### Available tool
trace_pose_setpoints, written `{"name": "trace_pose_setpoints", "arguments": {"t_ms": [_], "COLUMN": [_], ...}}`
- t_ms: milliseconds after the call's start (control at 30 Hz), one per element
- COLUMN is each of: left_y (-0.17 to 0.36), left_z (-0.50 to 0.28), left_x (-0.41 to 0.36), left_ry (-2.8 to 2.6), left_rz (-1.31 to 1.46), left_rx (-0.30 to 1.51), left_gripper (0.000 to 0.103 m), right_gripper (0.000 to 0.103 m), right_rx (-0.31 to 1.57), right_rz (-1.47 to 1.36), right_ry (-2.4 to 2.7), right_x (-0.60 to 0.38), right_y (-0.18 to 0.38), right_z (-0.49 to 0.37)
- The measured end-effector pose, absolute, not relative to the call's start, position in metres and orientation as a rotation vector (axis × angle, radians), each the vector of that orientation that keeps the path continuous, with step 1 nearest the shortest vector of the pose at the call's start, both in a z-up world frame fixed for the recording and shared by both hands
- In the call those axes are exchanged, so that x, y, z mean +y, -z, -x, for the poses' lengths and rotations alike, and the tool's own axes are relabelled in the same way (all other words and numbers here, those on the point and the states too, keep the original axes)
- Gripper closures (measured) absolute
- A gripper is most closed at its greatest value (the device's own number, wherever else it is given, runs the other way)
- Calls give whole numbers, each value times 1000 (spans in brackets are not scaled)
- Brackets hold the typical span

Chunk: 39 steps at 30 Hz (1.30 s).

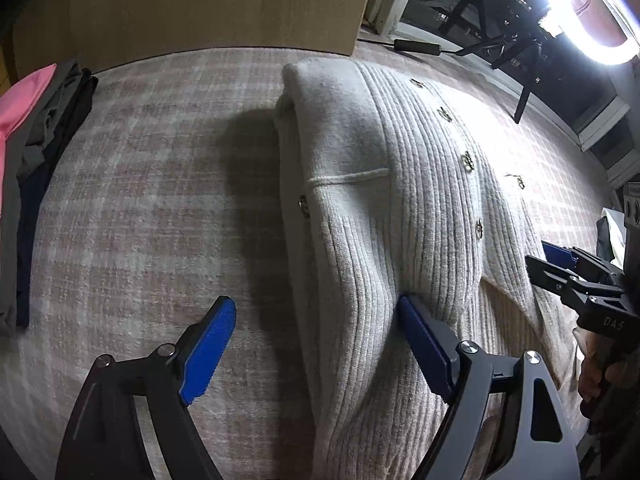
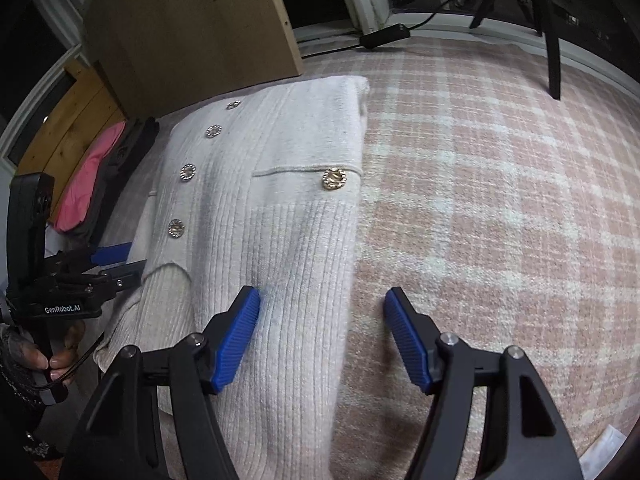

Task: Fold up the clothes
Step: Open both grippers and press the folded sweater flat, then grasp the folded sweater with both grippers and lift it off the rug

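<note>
Two hand-held grippers, left (image 1: 316,322) and right (image 2: 322,312), both spread over cream cardigan (image 2: 280,200); ring light (image 1: 592,12) left-view only.

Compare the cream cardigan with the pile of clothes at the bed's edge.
The cream cardigan is one ribbed knit with gold buttons, lying in the middle between both grippers; the pile of clothes is pink, grey and dark pieces stacked at the far side. Both rest on the checked blanket.

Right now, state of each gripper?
Left gripper: open, straddling the left folded edge of the cardigan, holding nothing.
Right gripper: open, straddling the cardigan's right edge, holding nothing.
</note>
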<state>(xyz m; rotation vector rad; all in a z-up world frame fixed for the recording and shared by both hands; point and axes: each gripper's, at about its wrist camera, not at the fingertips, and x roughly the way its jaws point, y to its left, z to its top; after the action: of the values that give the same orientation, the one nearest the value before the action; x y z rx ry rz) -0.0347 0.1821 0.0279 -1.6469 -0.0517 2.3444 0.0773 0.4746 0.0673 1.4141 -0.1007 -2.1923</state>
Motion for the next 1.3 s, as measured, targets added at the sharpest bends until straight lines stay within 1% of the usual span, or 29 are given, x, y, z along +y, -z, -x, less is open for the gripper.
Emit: {"name": "trace_pose_setpoints", "arguments": {"t_ms": [167, 400, 467, 533, 567, 633, 767, 833, 900, 933, 967, 1000, 1067, 1167, 1233, 1300], "left_y": [-30, -29, -30, -32, -32, -32, -33, -33, -33, -33, -32, -32, -27, -23, -22, -29], "left_z": [45, 50, 49, 44, 44, 44, 44, 44, 44, 43, 42, 42, 42, 44, 45, 43], "left_x": [193, 193, 193, 187, 187, 189, 191, 193, 194, 192, 190, 188, 182, 175, 173, 181], "left_ry": [-2338, -2337, -2334, -2333, -2330, -2324, -2310, -2303, -2297, -2281, -2262, -2243, -2220, -2208, -2202, -2205], "left_rz": [1648, 1626, 1622, 1618, 1616, 1610, 1598, 1593, 1586, 1580, 1573, 1566, 1532, 1523, 1518, 1490], "left_rx": [-18, -27, -29, -32, -36, -47, -67, -77, -93, -130, -170, -210, -327, -444, -502, -502], "left_gripper": [20, 20, 21, 22, 23, 26, 37, 40, 48, 53, 65, 69, 76, 79, 80, 81], "right_gripper": [38, 40, 41, 42, 46, 49, 49, 49, 52, 53, 61, 65, 69, 74, 75, 77], "right_rx": [-87, -81, -77, -76, -79, -95, -98, -108, -116, -127, -147, -189, -256, -383, -470, -523], "right_rz": [-1407, -1408, -1409, -1409, -1409, -1414, -1422, -1425, -1423, -1422, -1422, -1425, -1423, -1425, -1425, -1409], "right_ry": [2188, 2176, 2173, 2168, 2163, 2153, 2153, 2150, 2141, 2131, 2114, 2084, 2054, 2001, 1969, 1956], "right_x": [471, 471, 471, 470, 470, 469, 468, 468, 467, 467, 468, 469, 472, 478, 478, 475], "right_y": [-66, -66, -66, -66, -66, -66, -66, -65, -65, -65, -64, -62, -58, -52, -48, -48], "right_z": [-76, -75, -74, -75, -75, -75, -75, -75, -75, -75, -74, -73, -71, -68, -67, -68]}}
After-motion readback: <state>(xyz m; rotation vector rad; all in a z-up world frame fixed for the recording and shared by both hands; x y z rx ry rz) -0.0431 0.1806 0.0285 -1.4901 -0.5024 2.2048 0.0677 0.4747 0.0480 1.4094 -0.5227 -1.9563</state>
